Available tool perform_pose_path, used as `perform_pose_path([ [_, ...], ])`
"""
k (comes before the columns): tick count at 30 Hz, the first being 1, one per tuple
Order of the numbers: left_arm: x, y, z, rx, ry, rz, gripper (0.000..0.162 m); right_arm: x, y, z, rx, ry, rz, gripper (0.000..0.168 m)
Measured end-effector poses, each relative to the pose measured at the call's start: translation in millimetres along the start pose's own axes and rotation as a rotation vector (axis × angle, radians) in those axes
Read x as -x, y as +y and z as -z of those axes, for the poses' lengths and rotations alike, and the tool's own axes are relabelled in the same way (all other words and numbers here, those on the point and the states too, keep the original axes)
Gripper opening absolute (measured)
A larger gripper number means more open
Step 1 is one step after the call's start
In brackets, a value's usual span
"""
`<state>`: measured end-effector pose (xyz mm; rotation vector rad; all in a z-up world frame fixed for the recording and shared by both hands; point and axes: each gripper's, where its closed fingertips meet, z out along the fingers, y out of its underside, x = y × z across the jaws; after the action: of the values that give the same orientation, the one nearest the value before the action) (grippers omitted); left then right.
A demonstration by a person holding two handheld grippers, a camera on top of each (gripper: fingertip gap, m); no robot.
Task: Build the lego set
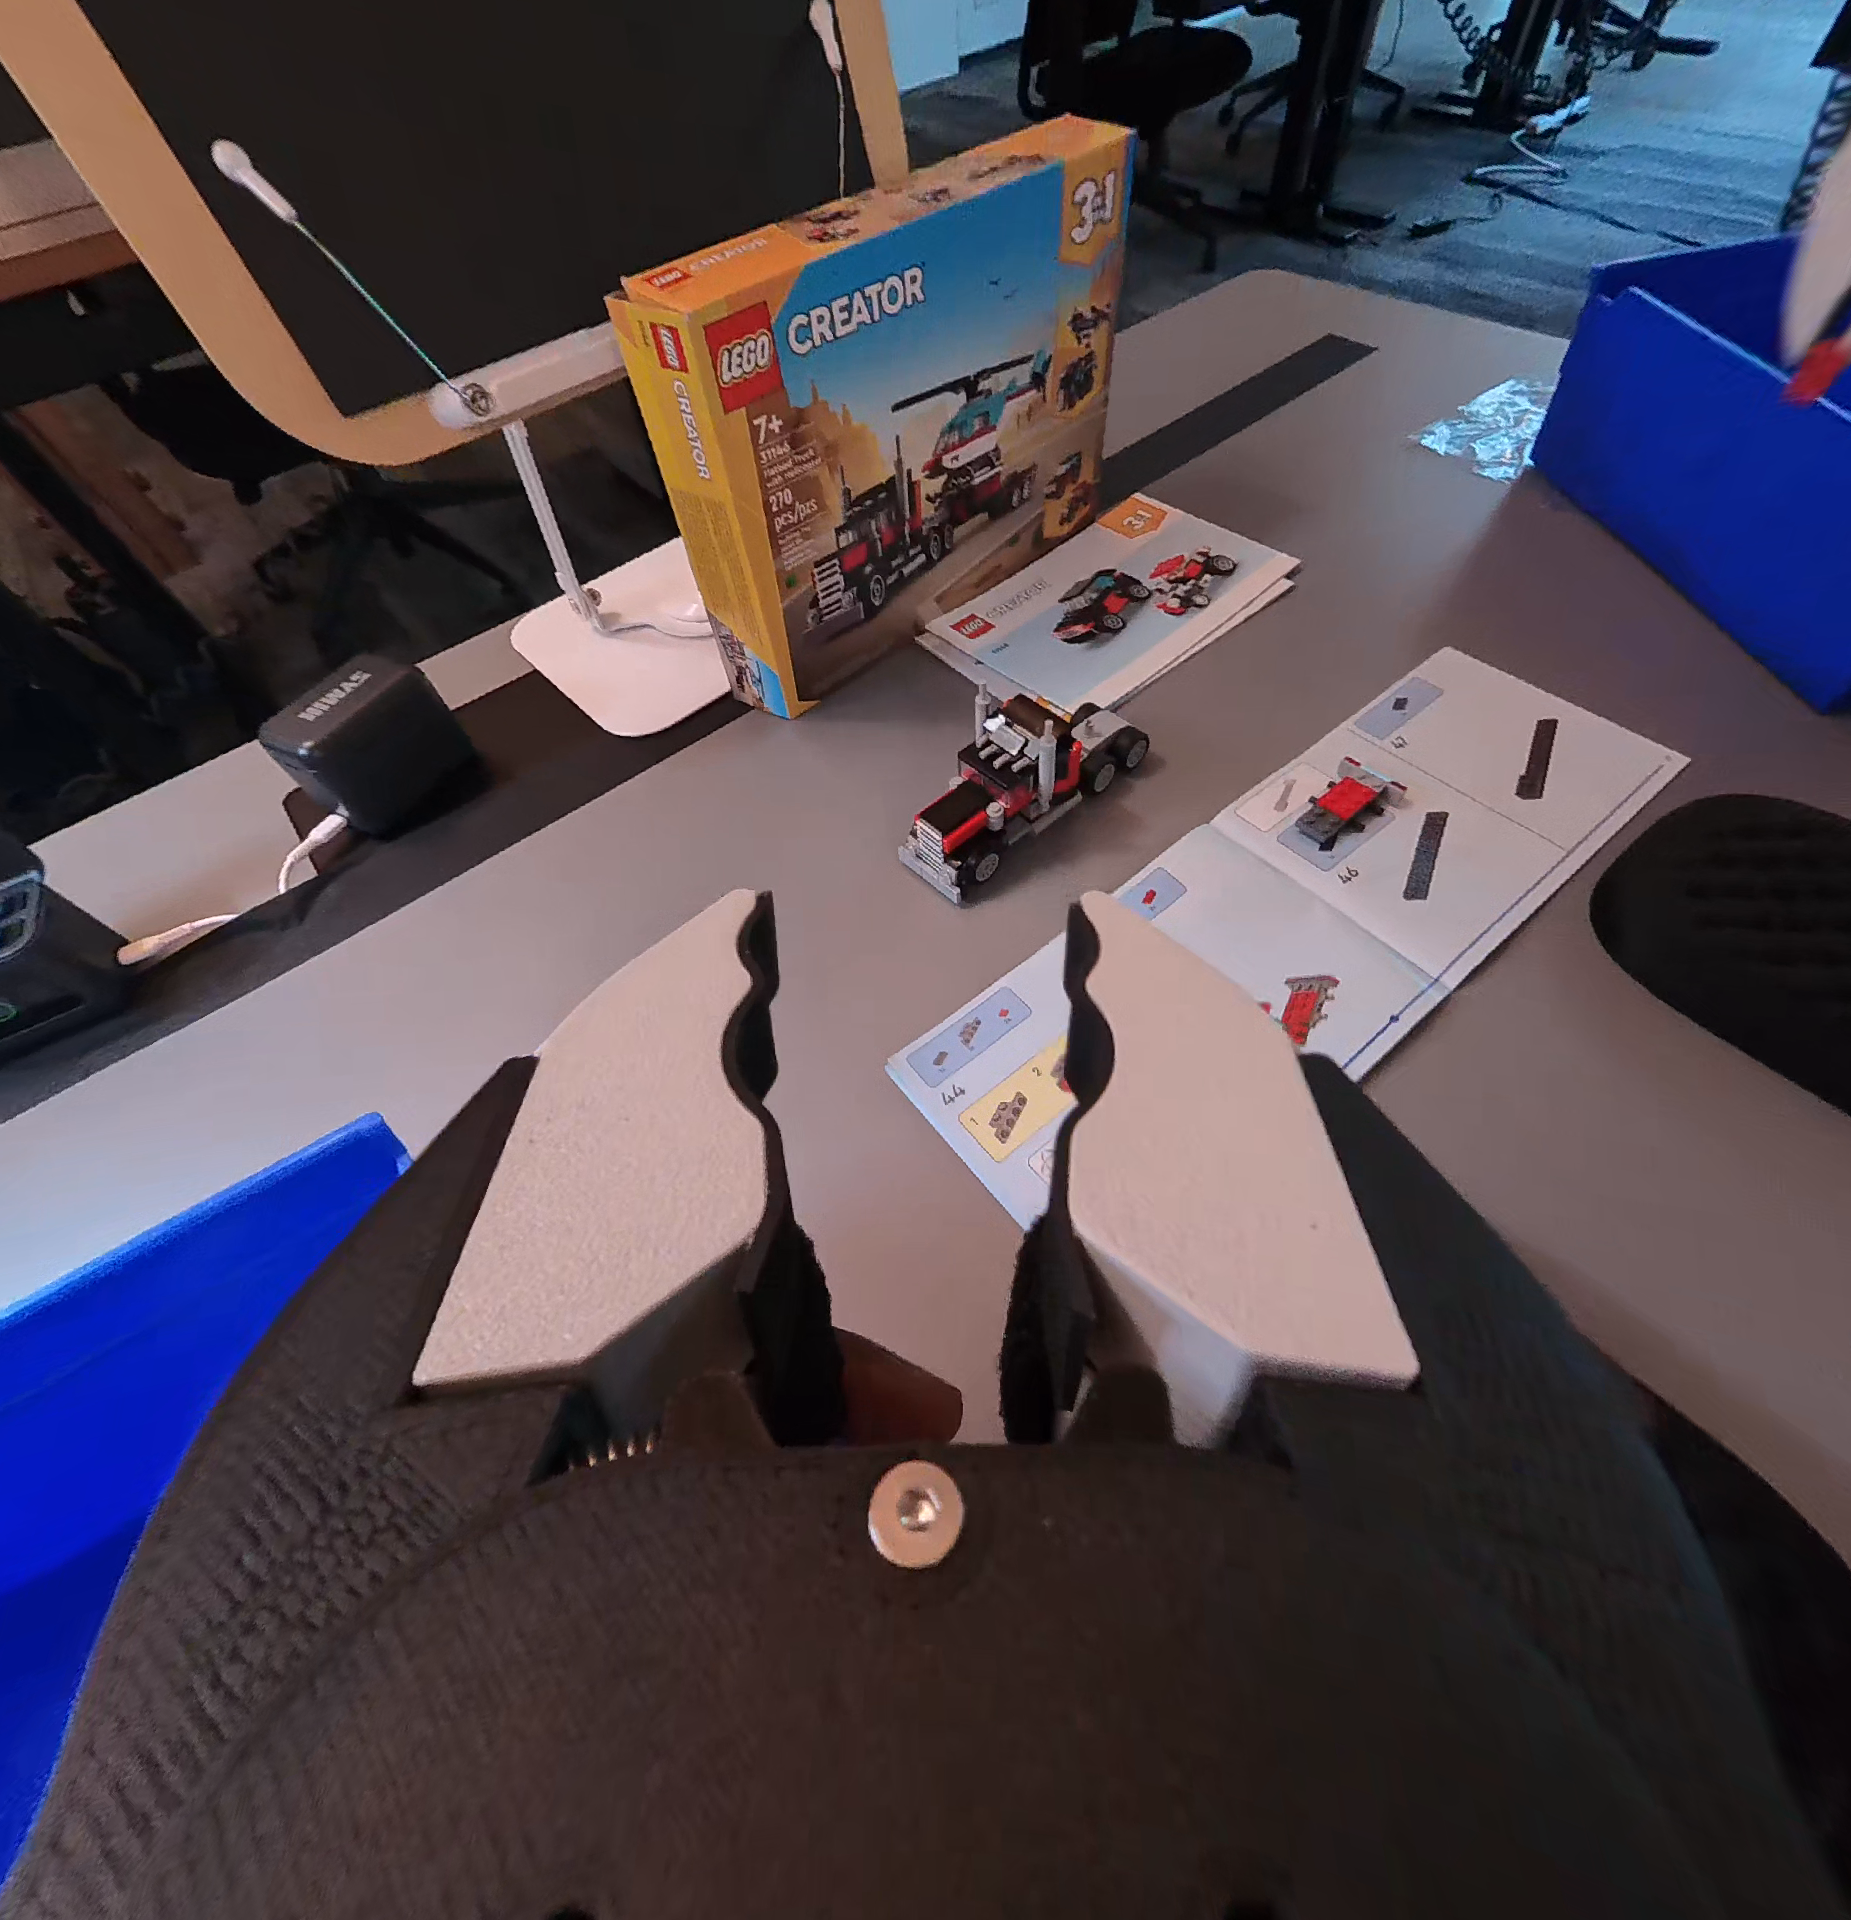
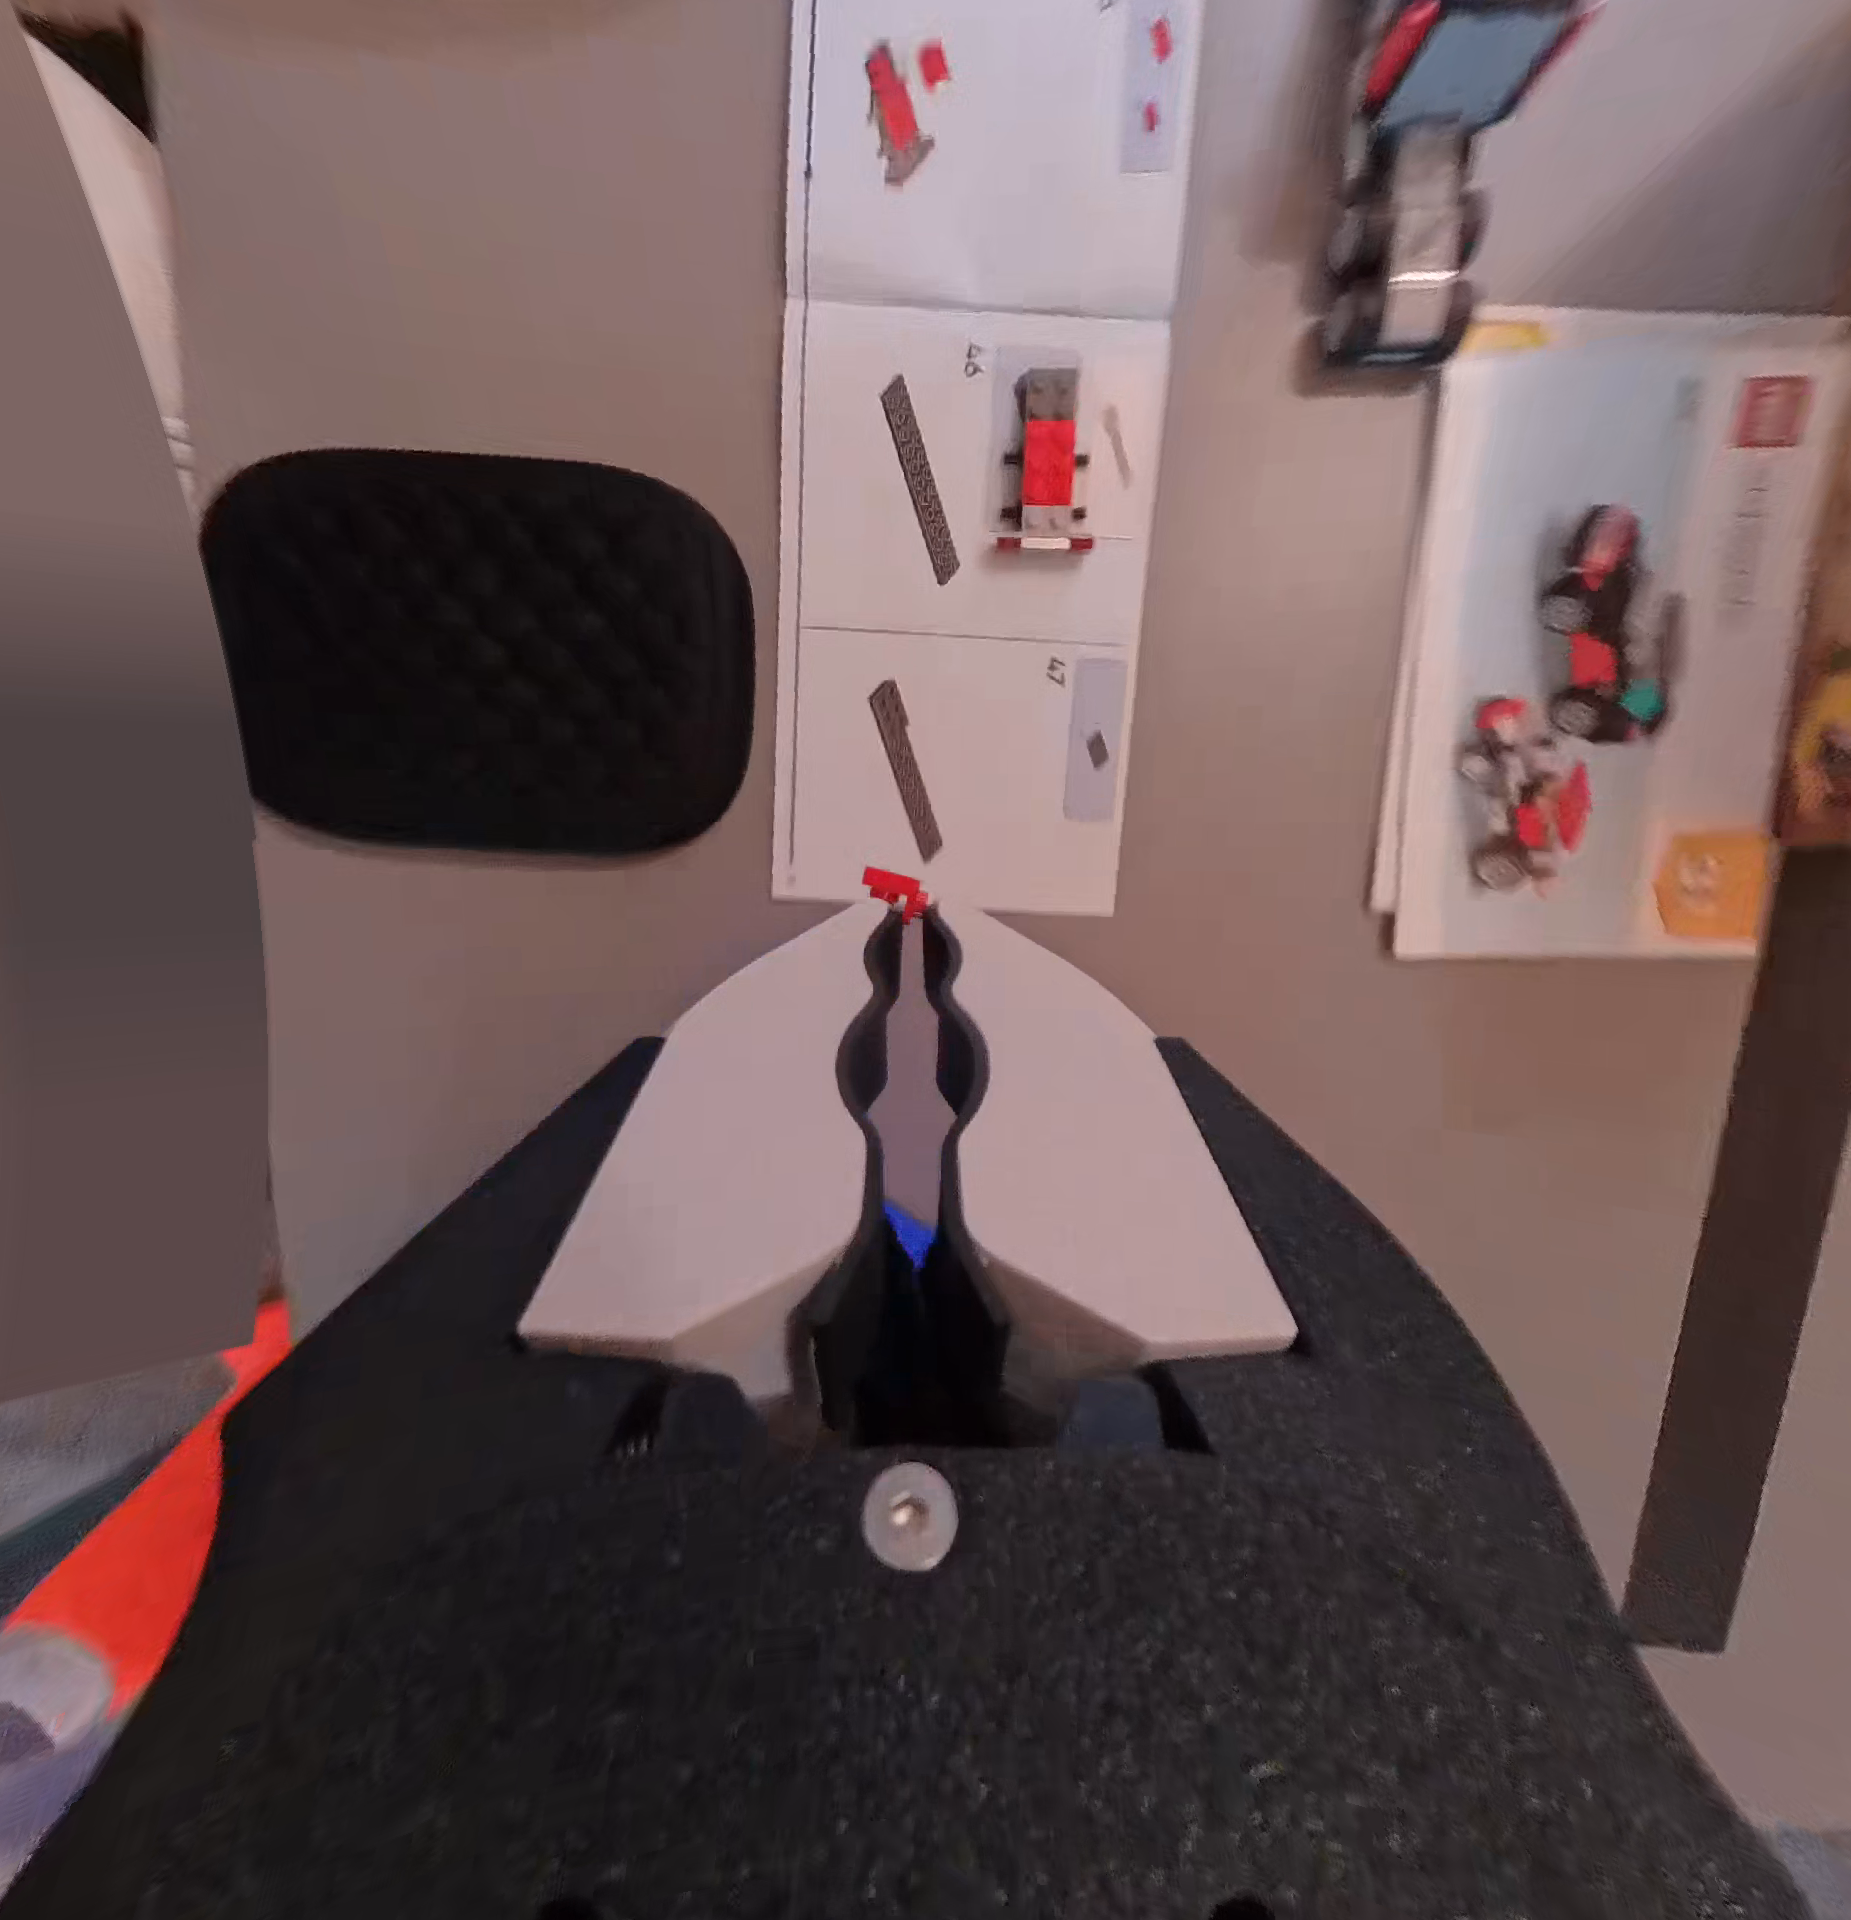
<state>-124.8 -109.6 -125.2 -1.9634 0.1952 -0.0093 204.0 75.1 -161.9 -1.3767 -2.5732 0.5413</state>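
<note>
My left gripper (image 1: 916, 940) is open and empty, held above the grey table short of the built black-and-red truck cab (image 1: 1020, 795). An open instruction booklet (image 1: 1305, 894) lies right of it, with a small red-and-grey sub-build (image 1: 1342, 800) and two dark long plates (image 1: 1425, 854) on its page. My right gripper (image 2: 908, 914) is shut on a small red piece (image 2: 893, 891) at its fingertips, above the near edge of the same booklet (image 2: 978, 488). The sub-build (image 2: 1048, 462) and plates (image 2: 919, 480) show there too. The right gripper also shows far right in the left wrist view (image 1: 1835, 312).
The set's box (image 1: 879, 416) stands at the back with a second booklet (image 1: 1108, 603) in front. Blue bins sit at far right (image 1: 1721, 468) and near left (image 1: 121, 1382). A black chair armrest (image 1: 1762, 935) overlaps the table's right edge. A lamp base (image 1: 630, 665) and charger (image 1: 370, 743) sit at left. About 40 centimetres separates my left fingertips from my right. Measured from the fingertips, the sub-build (image 2: 1048, 462) is 20 centimetres or so from the right gripper and 30 centimetres from the left. Look for it in the left wrist view (image 1: 1350, 797) too.
</note>
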Motion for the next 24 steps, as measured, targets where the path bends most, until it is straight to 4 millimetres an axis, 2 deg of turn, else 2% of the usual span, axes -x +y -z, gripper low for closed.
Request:
perform_pose_path([
  [1,-0.7,2.2,1.0,0.007,0.006,-0.006,0.054,-2.3,-5.6,-23.2,0.087,-0.021,0.001,0.004],
  [3,-0.4,6.5,6.0,0.021,0.009,-0.022,0.054,-4.1,-4.6,-67.7,0.279,-0.074,-0.011,0.004],
  [6,-0.7,12.5,15.7,0.028,0.028,-0.020,0.054,-5.6,5.9,-113.3,0.503,-0.131,-0.041,0.004],
  [10,5.1,19.9,27.9,0.037,0.018,-0.029,0.054,-8.1,20.0,-136.7,0.678,-0.143,-0.065,0.004],
  [14,12.7,18.5,34.1,0.015,0.011,-0.025,0.054,-8.9,20.1,-147.6,0.694,-0.148,-0.103,0.007],
  [17,17.7,15.0,34.6,-0.004,0.012,-0.006,0.054,-9.2,12.2,-145.7,0.611,-0.149,-0.139,0.016],
  [19,19.0,11.4,34.4,-0.014,0.012,0.004,0.054,-10.3,7.2,-133.1,0.523,-0.134,-0.170,0.020],
  [21,19.4,7.4,35.1,-0.021,0.005,-0.002,0.054,-11.4,2.4,-104.7,0.397,-0.080,-0.200,0.024],
  [24,16.3,-2.0,37.8,-0.060,0.022,0.009,0.054,-11.7,5.7,-41.9,0.152,0.079,-0.229,0.032],
])
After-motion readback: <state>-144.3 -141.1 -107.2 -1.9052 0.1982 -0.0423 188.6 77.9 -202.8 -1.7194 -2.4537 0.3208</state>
